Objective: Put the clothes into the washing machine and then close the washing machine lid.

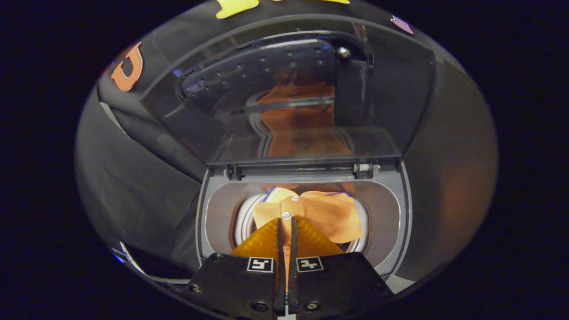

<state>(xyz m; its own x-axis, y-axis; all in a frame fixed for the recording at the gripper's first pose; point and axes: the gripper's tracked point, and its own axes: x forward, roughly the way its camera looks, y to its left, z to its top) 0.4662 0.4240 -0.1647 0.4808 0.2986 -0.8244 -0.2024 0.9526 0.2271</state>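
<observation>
Claw (286,218) clamped on orange garment (326,213) over washing machine (402,209), lid (391,98) up.

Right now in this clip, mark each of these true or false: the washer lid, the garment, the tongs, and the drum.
1. The washing machine lid is raised open. True.
2. The orange garment hangs over the drum opening, pinched in the tongs. True.
3. The tongs are spread wide apart. False: the fingers stand nearly together, closed on the cloth.
4. The garment is blue all over. False: it is orange with a white button near the fingertips.
5. The lid's glossy underside mirrors the orange cloth. True.
</observation>
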